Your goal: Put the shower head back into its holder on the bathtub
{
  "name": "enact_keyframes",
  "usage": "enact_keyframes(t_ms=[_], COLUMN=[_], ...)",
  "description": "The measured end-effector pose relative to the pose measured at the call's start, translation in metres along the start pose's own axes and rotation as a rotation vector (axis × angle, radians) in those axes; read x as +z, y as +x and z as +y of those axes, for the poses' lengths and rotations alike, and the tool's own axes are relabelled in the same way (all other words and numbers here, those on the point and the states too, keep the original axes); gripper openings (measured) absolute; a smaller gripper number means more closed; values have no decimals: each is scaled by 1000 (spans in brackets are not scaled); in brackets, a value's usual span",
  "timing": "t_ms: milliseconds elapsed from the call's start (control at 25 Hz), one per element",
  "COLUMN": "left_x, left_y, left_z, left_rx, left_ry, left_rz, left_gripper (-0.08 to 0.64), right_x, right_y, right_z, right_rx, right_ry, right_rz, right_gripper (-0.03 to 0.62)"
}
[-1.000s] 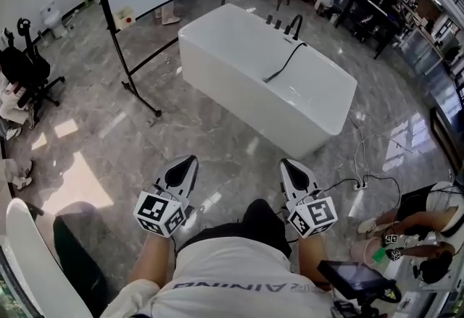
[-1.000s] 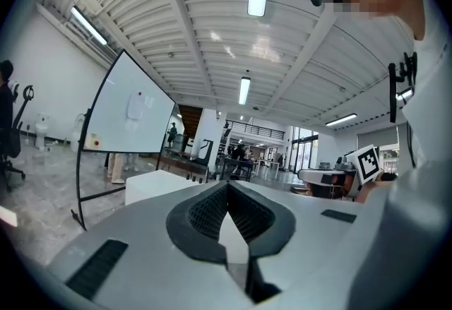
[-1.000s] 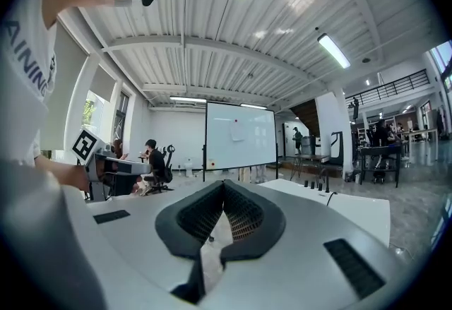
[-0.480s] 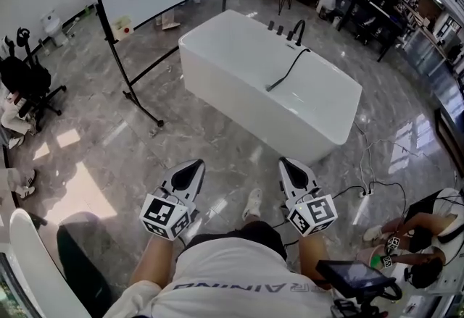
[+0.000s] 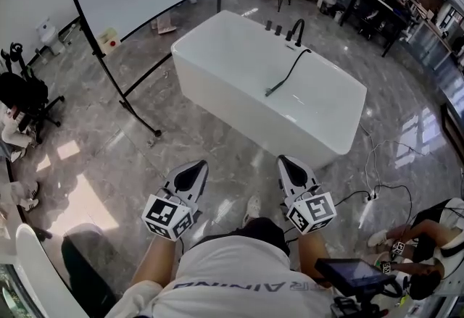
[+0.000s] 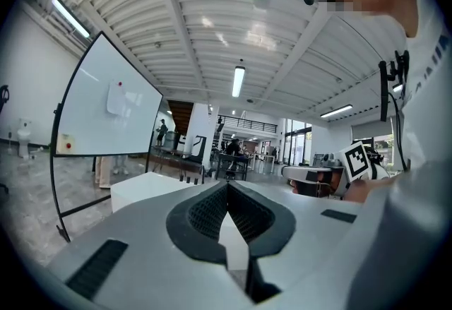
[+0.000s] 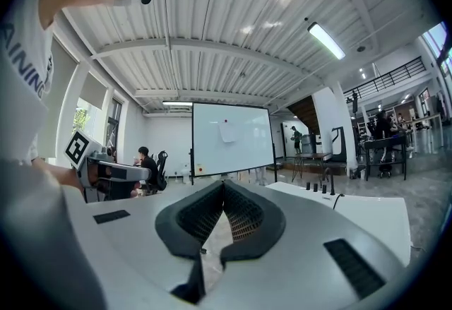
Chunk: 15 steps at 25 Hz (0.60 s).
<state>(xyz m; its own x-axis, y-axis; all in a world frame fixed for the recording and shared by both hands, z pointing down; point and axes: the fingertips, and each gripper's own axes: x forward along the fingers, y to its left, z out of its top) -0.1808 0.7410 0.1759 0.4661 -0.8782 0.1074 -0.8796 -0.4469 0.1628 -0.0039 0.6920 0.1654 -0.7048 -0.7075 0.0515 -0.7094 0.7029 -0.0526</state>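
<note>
Glossy grey marble (image 5: 94, 128) surrounds the white rectangular bathtub (image 5: 243, 101); the slim black shower head (image 5: 270, 91) lies inside it. Left gripper (image 5: 194, 166) and right gripper (image 5: 287, 162) are closed, empty; the holder among rim fittings (image 5: 278, 29) is indistinct.

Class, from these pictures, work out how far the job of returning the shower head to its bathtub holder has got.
Done: nothing; the shower head lies inside the bathtub, its hose running to the fittings on the far rim. In hand: left claw and right claw are shut and empty, short of the tub. Left: reach in, grip the head, seat it back at those fittings.
</note>
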Motion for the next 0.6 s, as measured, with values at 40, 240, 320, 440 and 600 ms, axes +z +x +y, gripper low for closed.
enact_keyframes(t_ms=[40, 240, 320, 440, 600], left_x=[2, 14, 20, 31, 39], left_y=[12, 77, 109, 156, 207], left_z=[4, 23, 22, 14, 11], left_rx=[13, 52, 56, 62, 90], left_ry=[-1, -38, -37, -28, -36], left_rz=[6, 13, 14, 12, 13], left_gripper=[15, 15, 15, 15, 15], right_x=[2, 9, 12, 16, 12], right_y=[7, 42, 50, 59, 69], right_z=[-12, -73, -102, -148, -196], right_rx=[2, 18, 23, 27, 37], right_ry=[1, 11, 15, 29, 49], right_rz=[-4, -4, 0, 10, 27], right_gripper=[11, 11, 11, 11, 11])
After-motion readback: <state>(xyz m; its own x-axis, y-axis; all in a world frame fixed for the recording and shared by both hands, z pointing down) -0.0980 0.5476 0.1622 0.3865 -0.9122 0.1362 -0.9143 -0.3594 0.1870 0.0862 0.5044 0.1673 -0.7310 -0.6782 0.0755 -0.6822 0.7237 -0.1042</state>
